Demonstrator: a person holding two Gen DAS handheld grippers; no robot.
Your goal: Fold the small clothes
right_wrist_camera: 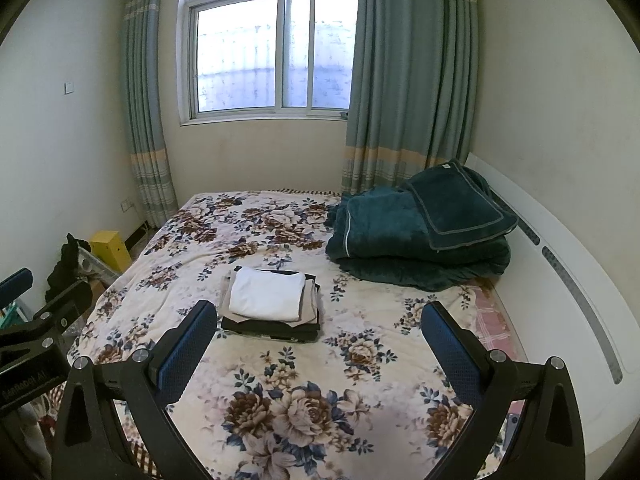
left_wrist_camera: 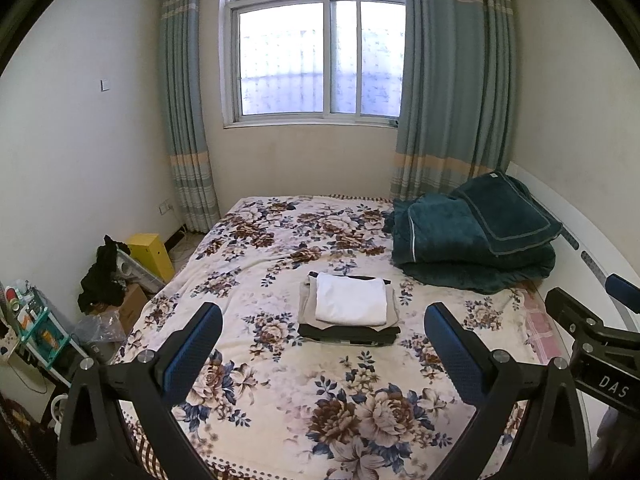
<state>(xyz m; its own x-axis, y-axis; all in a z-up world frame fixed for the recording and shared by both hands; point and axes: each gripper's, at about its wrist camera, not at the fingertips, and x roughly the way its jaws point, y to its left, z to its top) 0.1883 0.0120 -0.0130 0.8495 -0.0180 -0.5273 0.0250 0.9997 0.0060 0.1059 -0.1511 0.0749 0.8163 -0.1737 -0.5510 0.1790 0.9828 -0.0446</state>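
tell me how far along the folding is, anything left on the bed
Done: a neat stack of folded clothes lies mid-bed, a white piece on top. In hand: nothing; the left gripper and right gripper are both open and empty, held back from the stack. Left: no loose small clothes show on the floral bedspread; only the folded green blanket.

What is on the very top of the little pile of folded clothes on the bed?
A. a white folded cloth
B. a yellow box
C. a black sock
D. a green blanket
A: a white folded cloth lies on top of the pile of folded clothes, above a beige piece and dark pieces; the green blanket sits apart, further back on the bed.
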